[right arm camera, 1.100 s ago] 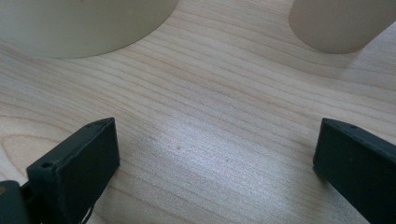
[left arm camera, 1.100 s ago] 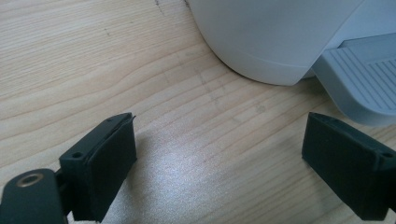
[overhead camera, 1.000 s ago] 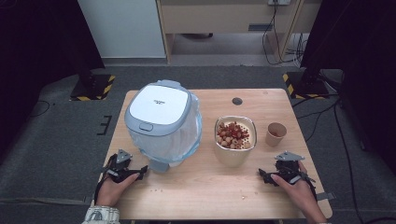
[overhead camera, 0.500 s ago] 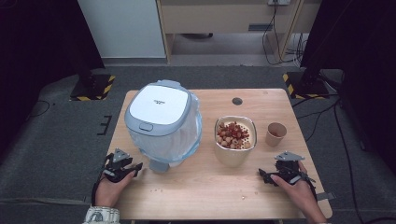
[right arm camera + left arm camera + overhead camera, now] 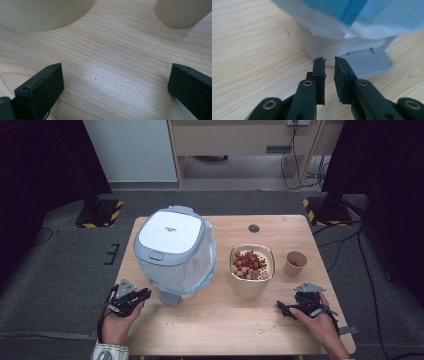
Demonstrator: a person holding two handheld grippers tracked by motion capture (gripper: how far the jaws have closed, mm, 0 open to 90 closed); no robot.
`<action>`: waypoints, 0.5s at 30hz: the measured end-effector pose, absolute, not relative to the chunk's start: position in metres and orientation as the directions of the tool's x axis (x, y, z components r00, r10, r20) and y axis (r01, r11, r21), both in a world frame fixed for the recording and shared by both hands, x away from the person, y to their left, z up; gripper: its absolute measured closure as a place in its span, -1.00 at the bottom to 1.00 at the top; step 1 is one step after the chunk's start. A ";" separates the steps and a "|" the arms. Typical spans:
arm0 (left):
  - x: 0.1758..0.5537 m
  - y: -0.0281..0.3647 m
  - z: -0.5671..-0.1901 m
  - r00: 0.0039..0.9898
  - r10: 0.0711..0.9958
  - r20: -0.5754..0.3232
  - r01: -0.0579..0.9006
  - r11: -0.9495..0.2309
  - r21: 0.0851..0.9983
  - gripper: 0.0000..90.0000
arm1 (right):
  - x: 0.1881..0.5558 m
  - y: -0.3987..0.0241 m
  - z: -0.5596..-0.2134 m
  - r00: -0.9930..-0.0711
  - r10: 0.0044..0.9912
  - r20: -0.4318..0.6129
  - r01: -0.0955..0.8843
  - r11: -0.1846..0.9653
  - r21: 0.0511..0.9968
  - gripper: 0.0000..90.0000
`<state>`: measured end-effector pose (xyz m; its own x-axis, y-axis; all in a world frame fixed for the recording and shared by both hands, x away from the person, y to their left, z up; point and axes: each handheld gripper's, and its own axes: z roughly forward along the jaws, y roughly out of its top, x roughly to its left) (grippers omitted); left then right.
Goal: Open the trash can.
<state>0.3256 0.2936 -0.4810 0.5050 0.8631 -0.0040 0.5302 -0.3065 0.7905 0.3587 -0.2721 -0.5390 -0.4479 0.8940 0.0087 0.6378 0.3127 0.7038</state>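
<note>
A pale wooden counter [image 5: 215, 320] stands in front of the person, whose two hands come in at its near edge, each with a black gripper.

The left gripper [image 5: 134, 298] sits at the near left corner, just beside the base of a big white and light-blue bin [image 5: 172, 247] with a flat white lid and a blue plastic liner hanging over its sides. In the left gripper view, the left gripper's tips [image 5: 329, 61] are nearly together, only a thin slit between the jaws, and nothing is held in them. They point at the bin's white base and the grey foot pedal [image 5: 368, 62] that sticks out from it low on the counter; the tips are close to the pedal but I cannot tell whether they touch it.

The right gripper [image 5: 295, 307] rests at the near right, well apart from the other. In the right gripper view its jaws are spread wide over bare wood, holding nothing.

Beyond the right gripper, near the middle of the counter, stands a cream bowl [image 5: 251, 280] filled with red and pale round pieces of food. To the right of the bowl, apart from it, is a small brown paper cup [image 5: 295, 265]. A small dark round spot [image 5: 254, 228] lies toward the far edge of the counter.
</note>
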 end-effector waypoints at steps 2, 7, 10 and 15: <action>0.325 0.291 -0.480 0.514 0.858 -0.010 0.525 -0.305 0.794 0.82 | 0.359 -0.272 -0.539 -0.448 0.894 0.009 0.638 0.313 0.704 -0.98; 0.327 0.288 -0.483 0.533 0.845 -0.042 0.533 -0.297 0.792 0.94 | 0.359 -0.272 -0.539 -0.448 0.894 0.009 0.638 0.313 0.704 -0.98; 0.329 0.286 -0.485 0.547 0.835 -0.056 0.533 -0.296 0.793 0.99 | 0.359 -0.272 -0.539 -0.448 0.894 0.009 0.638 0.313 0.704 -0.98; 0.331 0.273 -0.488 0.594 0.803 -0.056 0.526 -0.335 0.782 1.00 | 0.359 -0.272 -0.539 -0.448 0.894 0.009 0.638 0.313 0.704 -0.98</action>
